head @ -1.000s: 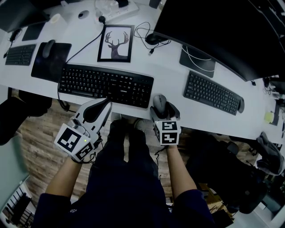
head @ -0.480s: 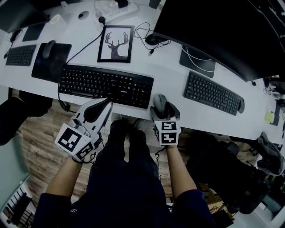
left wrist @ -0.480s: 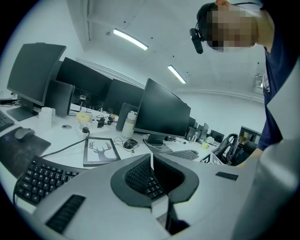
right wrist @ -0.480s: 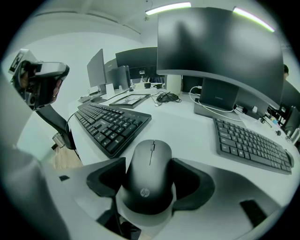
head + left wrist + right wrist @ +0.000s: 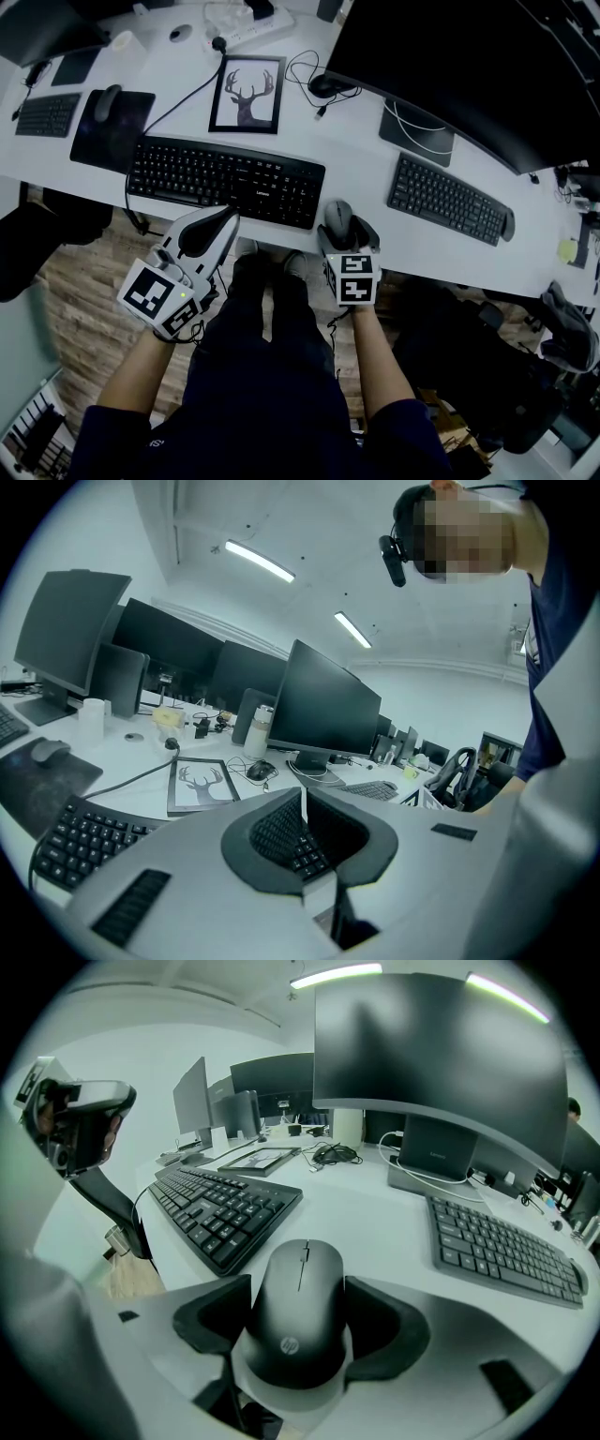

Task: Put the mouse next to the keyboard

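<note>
padded dark fingers [image 5: 208,1321] of the right gripper [image 5: 302,1299] grip both flanks of a matte black computer mouse [image 5: 300,1326], pads pressed to its sides, scroll wheel pointing away from the holder. just left of those fingers lies the right end of a black full-size keyboard [image 5: 220,1206]. to their right, farther off, a second slim dark keyboard [image 5: 502,1241] sits on the white table [image 5: 375,1204]. seen from the head view, the mouse lies just beside the black keyboard's right end, close to the table's near edge. whether its base rests on the surface cannot be told. the left gripper [image 5: 302,803], its fingers [image 5: 272,841] meeting tip to tip on nothing, hangs off the near edge in front of the keyboard and plays no part.

the mouse looks to be where the task wants it, so the step in hand is judged to be the release. done well, that means first settling it flat on the table, in line with the keyboard's end and clear of the key rows, a little farther in from the edge if room allows. the fingers should then part evenly so neither pad nudges it. the gripper should draw straight back toward the holder, slowly, so the smooth shell does not skid or tip off the edge.
</note>
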Tool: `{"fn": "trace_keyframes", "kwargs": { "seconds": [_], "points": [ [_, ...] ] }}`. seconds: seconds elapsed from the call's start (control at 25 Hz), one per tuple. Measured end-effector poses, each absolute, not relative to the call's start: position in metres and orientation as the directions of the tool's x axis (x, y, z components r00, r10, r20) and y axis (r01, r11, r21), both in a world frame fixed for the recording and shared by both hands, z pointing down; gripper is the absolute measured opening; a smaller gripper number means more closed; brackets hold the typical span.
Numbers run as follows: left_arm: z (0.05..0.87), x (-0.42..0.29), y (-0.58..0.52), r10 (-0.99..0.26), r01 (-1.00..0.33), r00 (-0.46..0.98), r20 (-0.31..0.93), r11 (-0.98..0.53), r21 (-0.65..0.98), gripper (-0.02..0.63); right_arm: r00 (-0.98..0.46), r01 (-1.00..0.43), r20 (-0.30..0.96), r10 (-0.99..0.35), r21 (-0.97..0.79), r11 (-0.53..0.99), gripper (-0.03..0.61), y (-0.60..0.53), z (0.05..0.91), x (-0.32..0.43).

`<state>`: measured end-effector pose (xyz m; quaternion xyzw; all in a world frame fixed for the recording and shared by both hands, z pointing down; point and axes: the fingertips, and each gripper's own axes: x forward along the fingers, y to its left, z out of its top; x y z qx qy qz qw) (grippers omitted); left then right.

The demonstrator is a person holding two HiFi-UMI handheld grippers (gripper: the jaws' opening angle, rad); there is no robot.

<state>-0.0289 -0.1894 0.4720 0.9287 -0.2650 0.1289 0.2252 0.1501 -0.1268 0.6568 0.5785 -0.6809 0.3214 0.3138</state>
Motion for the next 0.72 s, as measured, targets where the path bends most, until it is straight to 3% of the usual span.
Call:
{"fn": "trace_keyframes", "kwargs": {
  "seconds": [0.72],
  "points": [
    [0.462,-0.028,-0.181,-0.452,-0.559,0.821,0.348,-0.76,0.331,0.041,-0.169,-0.985,0.766,-0.62,-0.105,0.138,0.345,-0.125,0.644,0.152]
  ]
}}
